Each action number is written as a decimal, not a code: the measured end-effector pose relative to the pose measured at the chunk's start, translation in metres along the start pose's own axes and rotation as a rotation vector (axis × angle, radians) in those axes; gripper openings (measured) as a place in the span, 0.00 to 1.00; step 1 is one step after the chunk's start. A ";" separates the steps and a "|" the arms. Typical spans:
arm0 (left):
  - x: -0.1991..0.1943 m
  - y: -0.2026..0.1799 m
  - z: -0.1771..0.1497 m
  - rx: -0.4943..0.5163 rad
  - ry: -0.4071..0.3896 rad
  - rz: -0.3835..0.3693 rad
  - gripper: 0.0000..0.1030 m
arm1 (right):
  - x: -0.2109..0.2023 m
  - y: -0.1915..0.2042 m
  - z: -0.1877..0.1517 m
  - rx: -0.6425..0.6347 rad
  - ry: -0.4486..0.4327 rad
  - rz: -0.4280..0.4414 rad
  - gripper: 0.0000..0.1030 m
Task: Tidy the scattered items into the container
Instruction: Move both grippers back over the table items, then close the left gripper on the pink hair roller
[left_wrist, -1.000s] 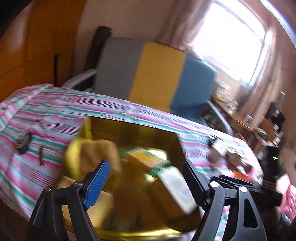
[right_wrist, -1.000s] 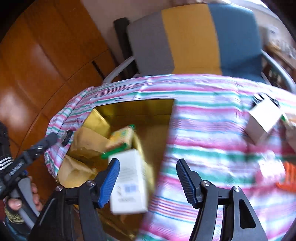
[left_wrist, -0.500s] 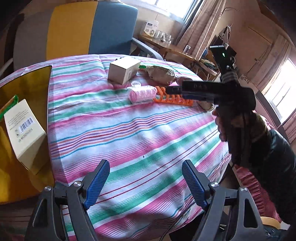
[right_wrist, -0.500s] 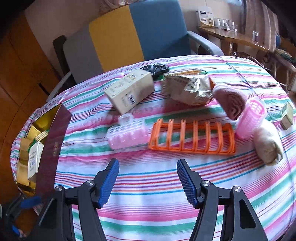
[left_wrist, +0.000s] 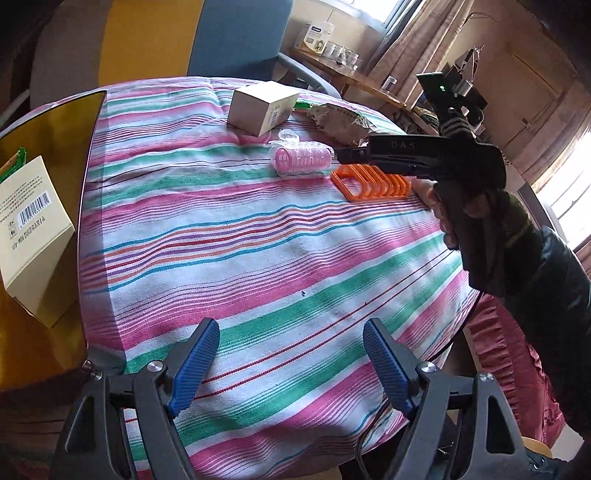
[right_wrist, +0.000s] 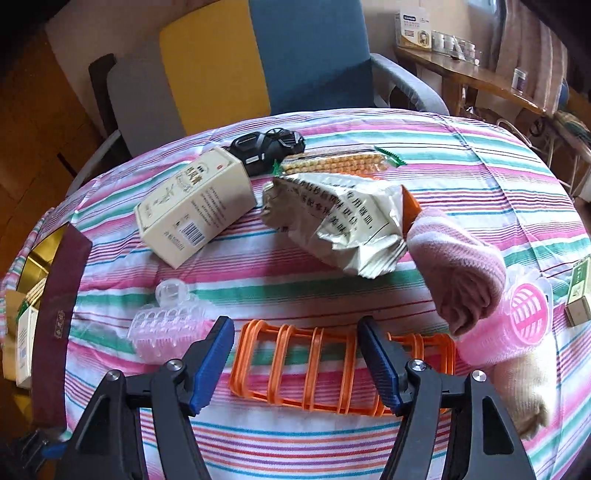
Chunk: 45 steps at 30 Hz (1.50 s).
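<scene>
Barcodes are showing on two cream cartons: one lying inside the gold container (left_wrist: 44, 122) at the desk's left edge, the other, a cream box (right_wrist: 192, 206) with small print too fine to read, lying on the striped cloth (left_wrist: 258, 258). Chinese characters are running across the crumpled foil bag (right_wrist: 340, 225) beside that box. Letters looking like "DAS" are showing on the body of the right tool as seen from the left wrist.

Half a second ago the right tool (right_wrist: 295, 354) was sitting farther back over bare cloth; it is now hanging over the orange rack (right_wrist: 332, 369), jaws having just been opening, moderately wide, the rack lying below and between them, not pinched. The left tool (left_wrist: 291, 354) is standing wide with nothing in it over bare cloth, its view hardly changing. A pink roller (right_wrist: 166, 328) is lying just left of the rack.
</scene>
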<state>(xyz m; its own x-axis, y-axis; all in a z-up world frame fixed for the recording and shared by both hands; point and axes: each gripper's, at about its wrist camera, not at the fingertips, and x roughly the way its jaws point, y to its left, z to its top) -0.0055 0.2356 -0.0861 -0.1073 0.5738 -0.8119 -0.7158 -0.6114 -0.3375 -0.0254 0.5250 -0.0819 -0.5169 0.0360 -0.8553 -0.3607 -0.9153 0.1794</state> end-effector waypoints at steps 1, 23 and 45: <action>0.000 -0.002 0.001 0.004 -0.002 -0.001 0.80 | -0.003 0.003 -0.006 -0.002 0.007 0.008 0.68; 0.055 -0.037 0.127 0.252 0.015 0.091 0.80 | -0.095 -0.035 -0.114 0.146 -0.123 0.155 0.75; 0.109 -0.031 0.136 0.199 0.100 -0.036 0.40 | -0.065 -0.047 -0.115 0.202 -0.117 0.163 0.81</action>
<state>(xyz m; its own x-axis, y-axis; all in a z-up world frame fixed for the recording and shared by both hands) -0.0888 0.3907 -0.0996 -0.0174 0.5305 -0.8475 -0.8412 -0.4660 -0.2744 0.1146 0.5197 -0.0912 -0.6624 -0.0480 -0.7476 -0.4073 -0.8145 0.4131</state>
